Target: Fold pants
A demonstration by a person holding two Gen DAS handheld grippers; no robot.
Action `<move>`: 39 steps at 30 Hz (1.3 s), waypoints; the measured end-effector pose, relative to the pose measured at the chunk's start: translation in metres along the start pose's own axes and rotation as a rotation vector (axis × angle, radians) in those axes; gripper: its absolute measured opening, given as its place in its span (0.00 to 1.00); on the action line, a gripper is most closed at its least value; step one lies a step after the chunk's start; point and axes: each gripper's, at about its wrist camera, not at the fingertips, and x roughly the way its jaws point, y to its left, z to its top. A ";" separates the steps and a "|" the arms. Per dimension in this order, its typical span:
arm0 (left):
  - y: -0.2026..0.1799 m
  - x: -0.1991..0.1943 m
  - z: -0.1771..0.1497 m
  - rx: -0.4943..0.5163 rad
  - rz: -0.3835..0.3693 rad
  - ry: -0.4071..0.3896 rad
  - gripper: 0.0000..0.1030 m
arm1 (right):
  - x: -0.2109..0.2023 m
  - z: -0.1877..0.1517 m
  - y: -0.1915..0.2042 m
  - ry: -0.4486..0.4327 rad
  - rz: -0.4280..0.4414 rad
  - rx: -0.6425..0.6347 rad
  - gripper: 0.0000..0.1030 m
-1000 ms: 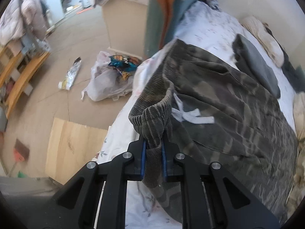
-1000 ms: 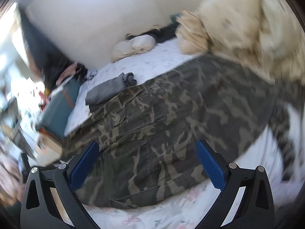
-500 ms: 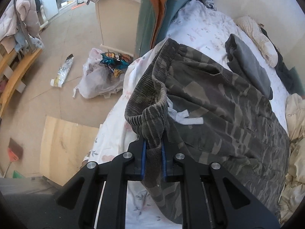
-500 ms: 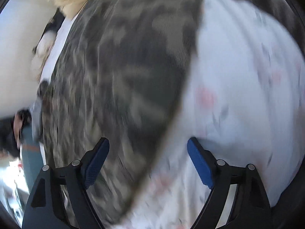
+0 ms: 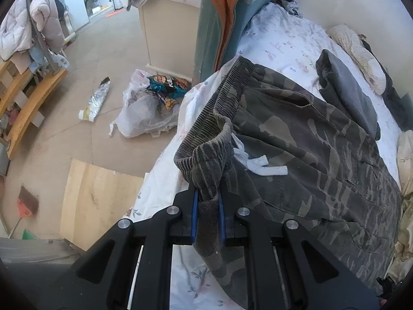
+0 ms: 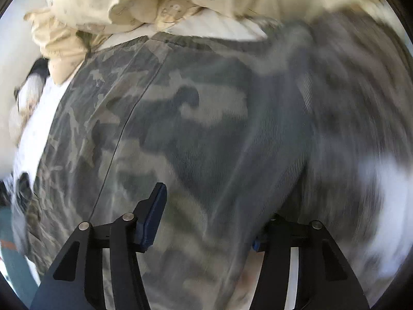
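Observation:
Camouflage pants point(image 5: 309, 149) lie spread on a bed with a white floral sheet point(image 5: 278, 41). My left gripper point(image 5: 207, 206) is shut on the ribbed waistband point(image 5: 206, 165) and holds it bunched a little above the bed edge. A white drawstring point(image 5: 260, 164) lies on the pants beside the waistband. In the right wrist view the pants point(image 6: 196, 118) fill the frame, blurred. My right gripper point(image 6: 206, 219) is open, its jaws astride a fold of the pants; the left pad point(image 6: 152, 219) shows, the right pad is mostly hidden by cloth.
A folded grey garment point(image 5: 348, 90) lies on the bed beyond the pants. Cream bedding point(image 6: 155, 2) is piled at the far side. A teal and orange cloth point(image 5: 227, 18) hangs at the bed's foot. A plastic bag point(image 5: 147, 108) and a wooden board point(image 5: 95, 201) lie on the floor.
My right gripper has swung down close over the pants, from a view across the whole bed to cloth between its jaws. My left gripper keeps its hold on the waistband, nearly still.

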 end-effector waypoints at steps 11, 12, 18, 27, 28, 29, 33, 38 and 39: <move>0.015 0.006 -0.003 -0.007 0.050 0.018 0.09 | -0.043 0.061 -0.019 -0.165 0.091 0.045 0.00; 0.017 0.007 -0.003 -0.014 0.049 0.027 0.09 | -0.052 0.062 -0.009 -0.188 0.106 0.014 0.00; 0.035 0.015 0.014 -0.118 -0.009 0.138 0.09 | -0.109 0.089 0.009 -0.303 0.226 0.024 0.00; 0.017 0.019 0.073 -0.051 -0.065 0.174 0.09 | -0.082 0.152 0.118 -0.252 0.166 -0.203 0.00; 0.011 0.019 0.081 -0.035 -0.063 0.169 0.09 | -0.075 0.155 0.128 -0.246 0.152 -0.207 0.00; 0.003 0.022 0.091 -0.019 -0.065 0.170 0.09 | -0.064 0.161 0.144 -0.242 0.133 -0.217 0.00; -0.029 0.036 0.134 0.055 -0.059 0.141 0.10 | -0.029 0.183 0.196 -0.216 0.098 -0.265 0.00; -0.086 0.085 0.183 0.191 0.022 0.117 0.10 | 0.027 0.203 0.282 -0.221 0.002 -0.431 0.00; -0.093 0.099 0.190 0.195 0.032 0.123 0.10 | 0.040 0.204 0.297 -0.214 -0.016 -0.466 0.00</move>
